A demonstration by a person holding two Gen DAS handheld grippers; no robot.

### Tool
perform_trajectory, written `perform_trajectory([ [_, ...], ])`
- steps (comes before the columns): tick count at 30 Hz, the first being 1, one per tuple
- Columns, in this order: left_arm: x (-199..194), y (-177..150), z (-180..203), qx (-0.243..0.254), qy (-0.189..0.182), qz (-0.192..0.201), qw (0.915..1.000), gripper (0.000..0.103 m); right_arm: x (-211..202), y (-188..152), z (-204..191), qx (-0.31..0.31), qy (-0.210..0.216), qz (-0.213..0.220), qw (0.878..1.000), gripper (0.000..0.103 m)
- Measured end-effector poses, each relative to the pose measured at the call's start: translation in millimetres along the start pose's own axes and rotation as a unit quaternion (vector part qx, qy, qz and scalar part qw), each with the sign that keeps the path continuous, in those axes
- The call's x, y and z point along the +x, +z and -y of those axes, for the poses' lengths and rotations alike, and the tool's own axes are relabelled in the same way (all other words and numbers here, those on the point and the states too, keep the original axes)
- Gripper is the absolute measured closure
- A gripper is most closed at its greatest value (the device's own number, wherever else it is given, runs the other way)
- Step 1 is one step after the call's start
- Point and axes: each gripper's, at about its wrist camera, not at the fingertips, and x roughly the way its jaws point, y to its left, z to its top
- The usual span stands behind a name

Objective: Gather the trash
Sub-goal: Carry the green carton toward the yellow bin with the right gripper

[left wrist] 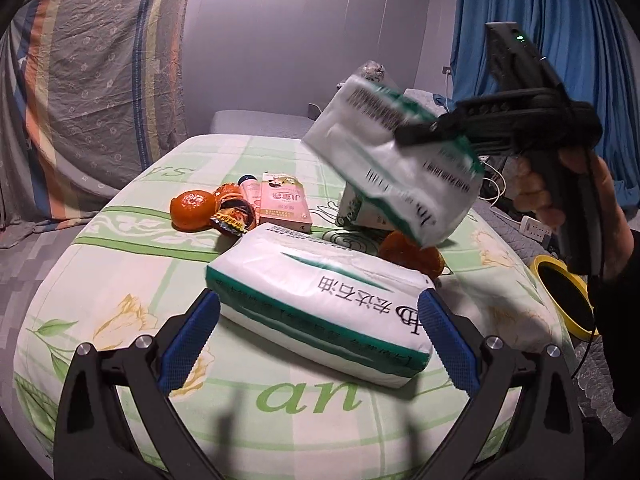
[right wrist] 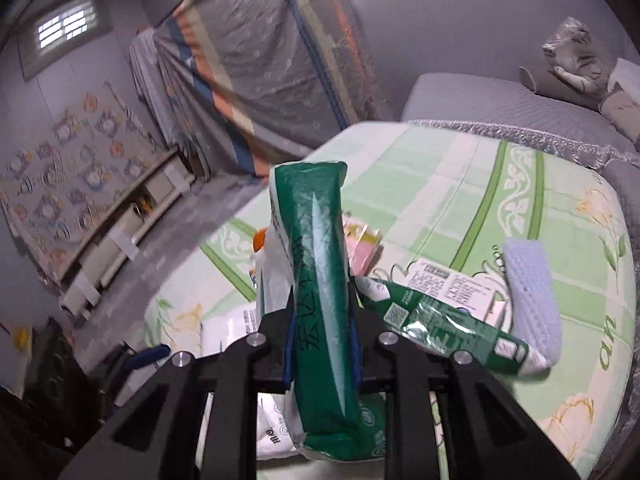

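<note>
Pinching a tissue pack (right wrist: 320,300) by its thin edge, the right gripper (right wrist: 320,344) holds it clear above the bed (left wrist: 132,264). Jaws apart, the left gripper (left wrist: 320,344) straddles a second tissue pack (left wrist: 320,300) lying near the bed's front edge. Soft wrapping could slip from that narrow grip, dropping onto the orange (left wrist: 412,256) and carton (right wrist: 440,312) below.

the tissue pack (left wrist: 320,308) between the left gripper (left wrist: 320,340) fingers is soft, glossy plastic film, wrinkled. finger pads (left wrist: 188,344) are blue, knurled rubber-like; pivot pins bright metal; frame matt black plastic. beneath lies a matt printed cloth sheet (left wrist: 120,280). the raised pack (right wrist: 320,280) clamped in the right gripper (right wrist: 320,344) shows shiny, creased green film.
</note>
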Motion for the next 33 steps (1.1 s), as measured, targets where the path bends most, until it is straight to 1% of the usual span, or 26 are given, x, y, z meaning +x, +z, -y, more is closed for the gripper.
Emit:
perform_trajectory([
  [3,3,3,7,0.008,-0.005,-0.002,1.0,0.008,-28,2,14,0.024,0.003,0.032,0.999,0.084],
  [5,4,6,14,0.019,-0.01,-0.001,0.9998,0.008,-51,1,25,0.036,-0.003,0.058,0.998,0.084],
  [9,9,15,32,0.042,-0.02,0.0,0.9989,0.008,-93,-12,47,0.063,-0.014,0.101,0.993,0.084],
  [13,22,24,58,0.073,-0.039,-0.006,0.9966,0.008,-119,-32,63,0.08,-0.027,0.123,0.989,0.084],
  [17,36,34,79,0.091,-0.059,-0.02,0.9939,0.008,-143,-53,75,0.104,-0.026,0.147,0.983,0.084],
  [19,44,41,93,0.11,-0.071,-0.023,0.9911,0.008,-153,-61,80,0.111,-0.026,0.155,0.981,0.084],
  [21,50,45,105,0.131,-0.065,-0.019,0.9892,0.008,-161,-71,85,0.123,-0.026,0.163,0.979,0.084],
  [24,59,51,118,0.152,-0.076,-0.021,0.9853,0.008,-172,-84,91,0.133,-0.03,0.173,0.975,0.084],
  [25,62,55,123,0.167,-0.092,-0.022,0.9813,0.008,-176,-89,93,0.136,-0.032,0.177,0.974,0.084],
  [26,64,57,126,0.18,-0.101,-0.023,0.9782,0.008,-180,-93,97,0.139,-0.03,0.179,0.974,0.084],
  [28,71,59,140,0.247,-0.122,-0.027,0.961,0.008,-186,-101,103,0.148,-0.024,0.181,0.972,0.084],
  [29,74,59,147,0.287,-0.139,-0.022,0.9475,0.008,-188,-103,104,0.15,-0.025,0.182,0.971,0.084],
  [30,77,59,152,0.311,-0.148,-0.021,0.9387,0.008,-190,-106,106,0.152,-0.028,0.184,0.971,0.084],
  [31,83,60,160,0.349,-0.154,-0.023,0.9241,0.008,-193,-108,108,0.153,-0.028,0.186,0.97,0.084],
  [32,89,61,164,0.37,-0.152,-0.023,0.9163,0.008,-195,-111,109,0.156,-0.028,0.188,0.969,0.084],
  [33,99,63,168,0.39,-0.152,-0.036,0.9074,0.008,-196,-114,109,0.157,-0.026,0.19,0.969,0.084],
])
